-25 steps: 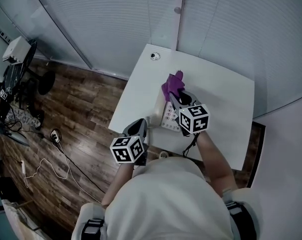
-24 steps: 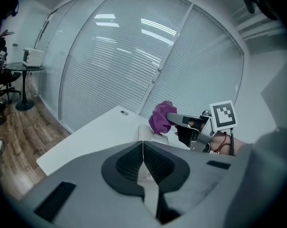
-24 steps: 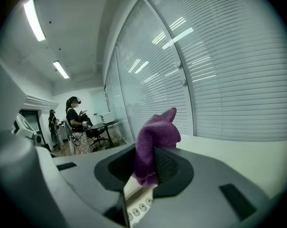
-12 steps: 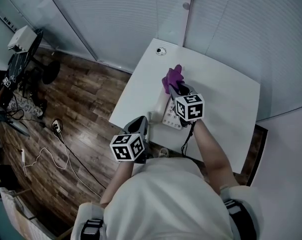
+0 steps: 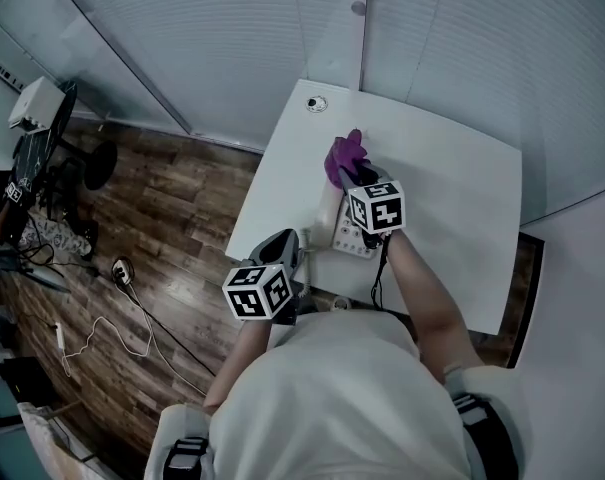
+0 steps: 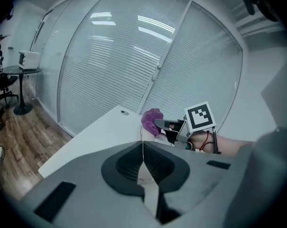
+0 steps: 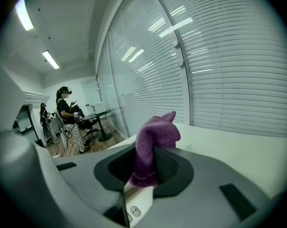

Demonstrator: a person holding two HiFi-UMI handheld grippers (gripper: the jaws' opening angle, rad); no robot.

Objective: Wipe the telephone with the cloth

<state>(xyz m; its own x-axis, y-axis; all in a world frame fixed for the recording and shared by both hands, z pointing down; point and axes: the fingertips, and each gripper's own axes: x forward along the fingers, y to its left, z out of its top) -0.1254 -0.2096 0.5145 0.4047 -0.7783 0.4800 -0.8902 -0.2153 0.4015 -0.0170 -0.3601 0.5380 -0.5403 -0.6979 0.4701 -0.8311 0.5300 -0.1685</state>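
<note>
On the white table (image 5: pixel 452 208), the telephone (image 5: pixel 344 238) sits by the near-left edge. Over its far end, the right gripper (image 5: pixel 354 180) clamps the purple cloth (image 5: pixel 344 156). The left gripper (image 5: pixel 287 240), jaws pressed together on nothing, hovers near-left.

left gripper (image 5: pixel 286 240) — jaws together, empty | right gripper (image 5: pixel 355 179) — jaws gripping cloth (image 5: pixel 343 154), forearm extended
</note>
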